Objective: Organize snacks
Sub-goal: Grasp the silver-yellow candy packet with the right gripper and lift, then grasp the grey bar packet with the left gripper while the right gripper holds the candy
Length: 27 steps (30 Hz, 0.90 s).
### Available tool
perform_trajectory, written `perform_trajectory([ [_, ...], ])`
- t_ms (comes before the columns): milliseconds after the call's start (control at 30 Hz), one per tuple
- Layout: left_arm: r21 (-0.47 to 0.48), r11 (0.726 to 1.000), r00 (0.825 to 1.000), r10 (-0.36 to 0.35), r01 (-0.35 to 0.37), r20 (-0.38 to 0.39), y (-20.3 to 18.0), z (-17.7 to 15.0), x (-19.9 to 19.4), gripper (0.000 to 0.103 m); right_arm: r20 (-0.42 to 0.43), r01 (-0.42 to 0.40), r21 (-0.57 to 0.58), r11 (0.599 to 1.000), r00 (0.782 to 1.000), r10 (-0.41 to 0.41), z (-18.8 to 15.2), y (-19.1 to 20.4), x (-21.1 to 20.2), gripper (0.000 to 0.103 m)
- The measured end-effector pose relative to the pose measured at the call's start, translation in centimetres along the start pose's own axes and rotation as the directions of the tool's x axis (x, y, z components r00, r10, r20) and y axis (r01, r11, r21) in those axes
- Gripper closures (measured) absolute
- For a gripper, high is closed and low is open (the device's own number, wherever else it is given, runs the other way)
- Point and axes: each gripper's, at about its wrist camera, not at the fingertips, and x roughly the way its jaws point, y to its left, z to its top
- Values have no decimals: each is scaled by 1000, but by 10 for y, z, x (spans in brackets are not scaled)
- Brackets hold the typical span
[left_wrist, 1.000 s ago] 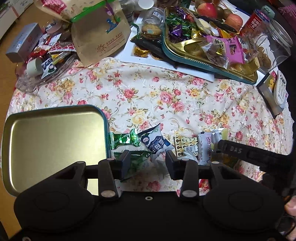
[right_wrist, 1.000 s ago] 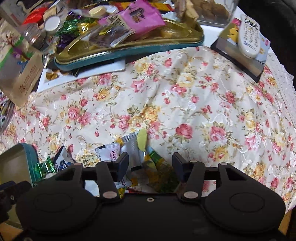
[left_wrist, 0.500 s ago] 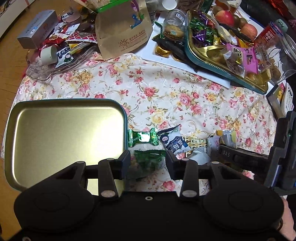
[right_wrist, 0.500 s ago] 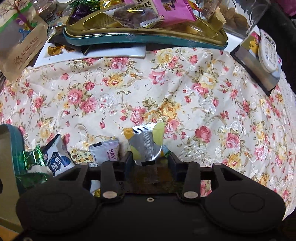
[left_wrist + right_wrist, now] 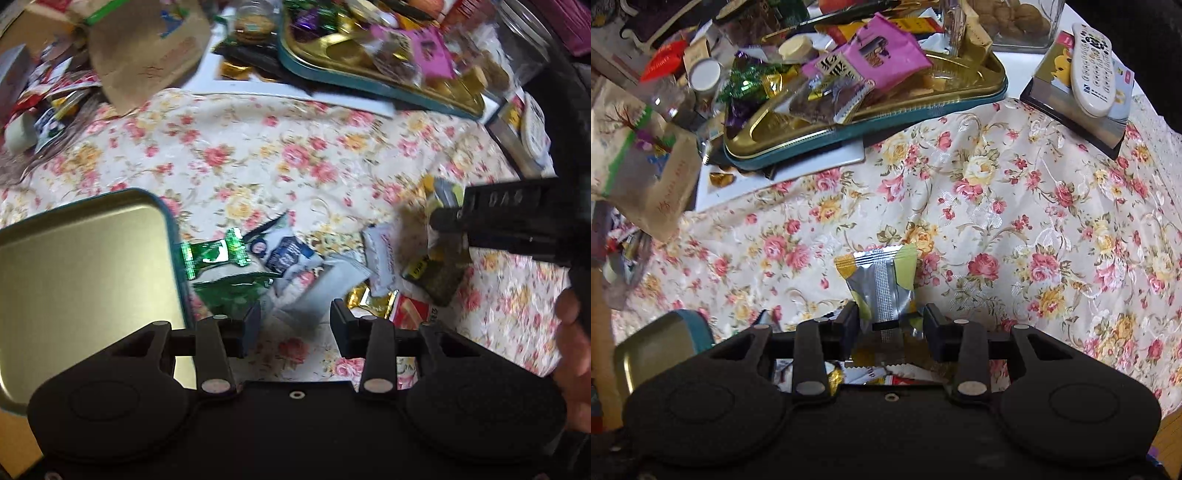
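Holding a silver foil snack packet (image 5: 882, 286) between the fingers of my right tool (image 5: 890, 325), I have it pinched near its lower end, so its long axis runs straight out ahead of the tool, the yellow-trimmed top edge pointing away over the flowered cloth (image 5: 1015, 221) of the worktop. In the left view the same packet (image 5: 445, 192) sticks up past the right tool (image 5: 443, 225), lifted clear of the pile of loose snacks (image 5: 314, 266) beneath it. The empty gold tin (image 5: 81, 273) lies to the left of that pile, on the far side from my right hand, with a green-wrapped candy (image 5: 214, 253) just beside its rim. That is the relation the coming move turns on, as I judge it: the packet has to travel leftward across the pile to reach the tin, and my left tool (image 5: 294, 323) is the nearer one to it. My left tool stands spread and pinches nothing, hanging low over a crumpled white wrapper (image 5: 332, 277) and a green bag (image 5: 236, 291).

A second ago the right tool stood wide with the packet lying flat on the cloth among the others; since then it has pressed onto the packet and raised it. The left tool has dropped closer to the pile, and the tin fills less of its view than half a second ago.
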Motion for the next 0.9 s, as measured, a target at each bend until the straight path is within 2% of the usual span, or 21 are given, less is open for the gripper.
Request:
perform_trajectory([
  [233, 139, 990, 999, 25, -30, 37, -30, -7, 11, 54, 4, -64, 12, 998, 998, 64, -3, -6, -26, 63],
  [467, 159, 983, 996, 85, -86, 13, -43, -8, 33, 54, 24, -109, 12, 994, 994, 109, -5, -16, -48, 63],
  [600, 147, 986, 997, 80, -81, 10, -46, -5, 48, 54, 35, -118, 17, 993, 992, 118, -6, -22, -56, 63],
  [700, 123, 986, 994, 110, -109, -3, -46, -2, 62, 63, 35, -130, 30, 991, 991, 129, -6, -28, -61, 63],
  [733, 111, 988, 994, 110, -107, -21, -45, -1, 66, 74, 35, -134, 32, 990, 990, 133, -6, -29, -62, 63],
  [767, 94, 991, 994, 101, -97, -41, -43, -1, 70, 77, 37, -136, 32, 990, 990, 135, -6, -29, -64, 63],
  [900, 45, 996, 996, 80, -78, -39, -40, -4, 63, 77, 59, -125, 24, 992, 991, 124, -6, -31, -70, 63],
])
